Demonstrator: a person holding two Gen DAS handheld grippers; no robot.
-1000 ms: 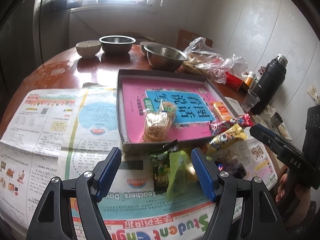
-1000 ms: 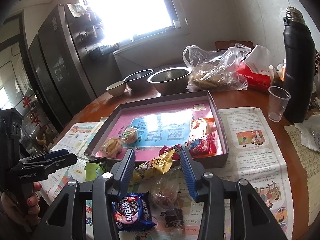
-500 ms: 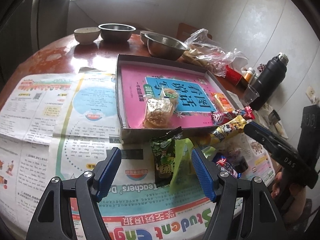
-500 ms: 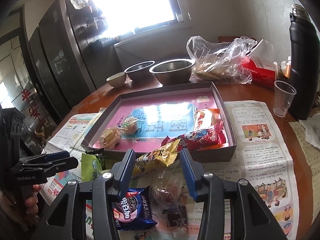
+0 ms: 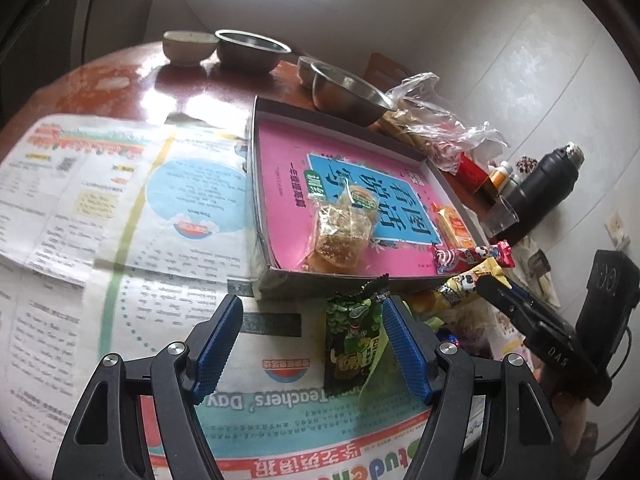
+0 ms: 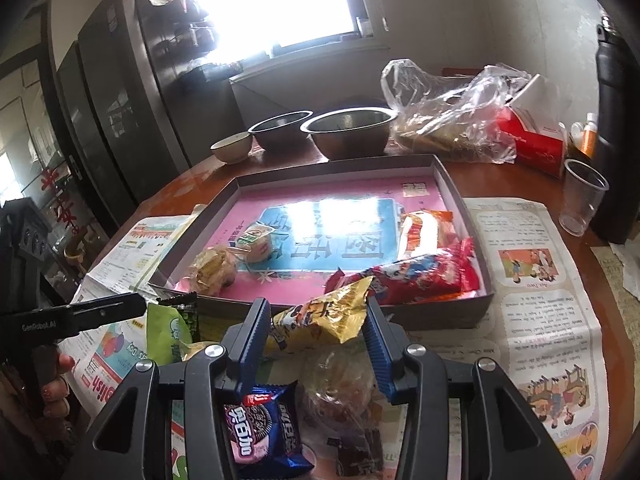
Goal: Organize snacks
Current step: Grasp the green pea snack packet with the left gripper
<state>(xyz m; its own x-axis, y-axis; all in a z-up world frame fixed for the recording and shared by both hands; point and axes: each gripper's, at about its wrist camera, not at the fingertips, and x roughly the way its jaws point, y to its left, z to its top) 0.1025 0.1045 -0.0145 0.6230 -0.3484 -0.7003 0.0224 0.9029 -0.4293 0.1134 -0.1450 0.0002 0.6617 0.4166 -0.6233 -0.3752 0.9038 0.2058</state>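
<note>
I note ahead of my tongs: glossy foil yellow wrapper (image 6: 320, 320), crinkled clear plastic bag (image 6: 448, 120), brushed metal bowls (image 6: 348, 132), matt printed newspaper (image 5: 120, 200), polished reddish wood table (image 5: 160, 84), ribbed blue plastic pads (image 5: 216, 344)

A bright window (image 6: 280, 0) shines far back. Dark cupboards (image 6: 120, 92) stand left. The wall (image 5: 520, 60) is pale.

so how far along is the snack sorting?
Partly done: four snacks already lie in the box. Neither gripper holds anything; the left gripper is open by the green packet, the right gripper open around the yellow packet. Several packets are still on the newspaper.
</note>
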